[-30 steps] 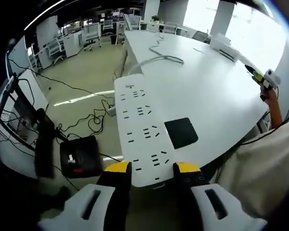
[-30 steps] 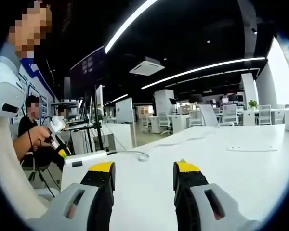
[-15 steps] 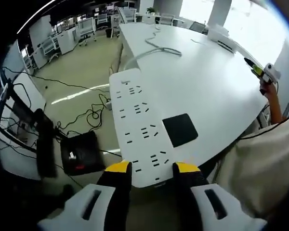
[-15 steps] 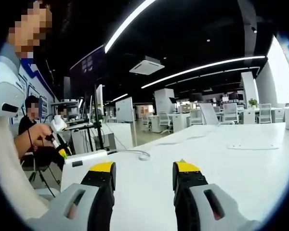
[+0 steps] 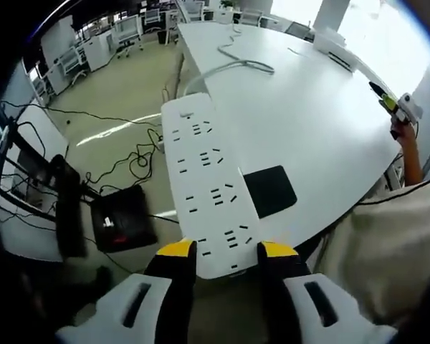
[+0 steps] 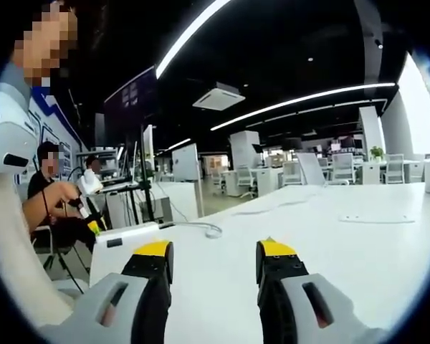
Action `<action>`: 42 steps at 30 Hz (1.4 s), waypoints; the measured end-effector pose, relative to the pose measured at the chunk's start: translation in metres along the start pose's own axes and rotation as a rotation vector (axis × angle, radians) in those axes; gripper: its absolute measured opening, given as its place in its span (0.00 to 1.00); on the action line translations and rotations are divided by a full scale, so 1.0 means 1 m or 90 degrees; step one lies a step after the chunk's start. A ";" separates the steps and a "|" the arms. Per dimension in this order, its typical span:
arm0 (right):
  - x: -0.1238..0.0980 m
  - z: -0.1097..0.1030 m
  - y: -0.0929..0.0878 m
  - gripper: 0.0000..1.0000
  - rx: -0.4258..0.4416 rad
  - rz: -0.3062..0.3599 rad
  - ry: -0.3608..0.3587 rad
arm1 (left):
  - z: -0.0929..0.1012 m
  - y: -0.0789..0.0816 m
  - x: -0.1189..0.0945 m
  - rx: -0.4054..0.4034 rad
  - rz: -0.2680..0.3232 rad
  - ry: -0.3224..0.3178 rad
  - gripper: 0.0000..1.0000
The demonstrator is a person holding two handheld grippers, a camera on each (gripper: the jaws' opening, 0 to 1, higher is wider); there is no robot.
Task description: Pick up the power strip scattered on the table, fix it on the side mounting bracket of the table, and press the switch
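White plastic power strip [image 5: 208, 188] with rows of sockets is clamped at its near end by the left gripper [image 5: 228, 253], held along the white table's [image 5: 322, 136] edge beside a black square pad [image 5: 270, 190]. The right gripper [image 6: 212, 256] is held parted and empty above the tabletop.

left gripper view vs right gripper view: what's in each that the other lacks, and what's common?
Left gripper view: the left tool shut on the near end of the power strip, a black pad at the table edge, and cables on the floor.

Right gripper view: the right tool open with nothing between its jaws, plus ceiling light strips.

Both: the white table and the strip's white cord.
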State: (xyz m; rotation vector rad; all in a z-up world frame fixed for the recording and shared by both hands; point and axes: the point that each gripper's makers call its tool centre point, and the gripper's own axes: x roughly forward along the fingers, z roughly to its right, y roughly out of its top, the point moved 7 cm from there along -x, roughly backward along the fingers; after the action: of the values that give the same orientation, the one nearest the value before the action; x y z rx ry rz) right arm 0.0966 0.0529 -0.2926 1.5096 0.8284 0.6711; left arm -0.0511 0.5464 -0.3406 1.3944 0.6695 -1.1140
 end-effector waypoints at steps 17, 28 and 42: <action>0.003 -0.006 0.002 0.27 -0.003 0.001 0.019 | 0.000 0.002 0.000 0.002 -0.018 0.001 0.38; 0.008 -0.006 0.000 0.21 -0.005 -0.005 0.031 | 0.001 0.003 0.001 0.002 -0.032 0.001 0.38; 0.011 -0.004 0.002 0.07 -0.008 -0.006 0.042 | 0.001 0.004 0.001 0.009 -0.040 -0.002 0.38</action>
State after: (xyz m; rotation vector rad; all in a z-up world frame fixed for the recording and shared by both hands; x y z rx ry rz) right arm 0.1003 0.0644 -0.2911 1.4781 0.8790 0.7212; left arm -0.0472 0.5449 -0.3402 1.3909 0.7087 -1.1722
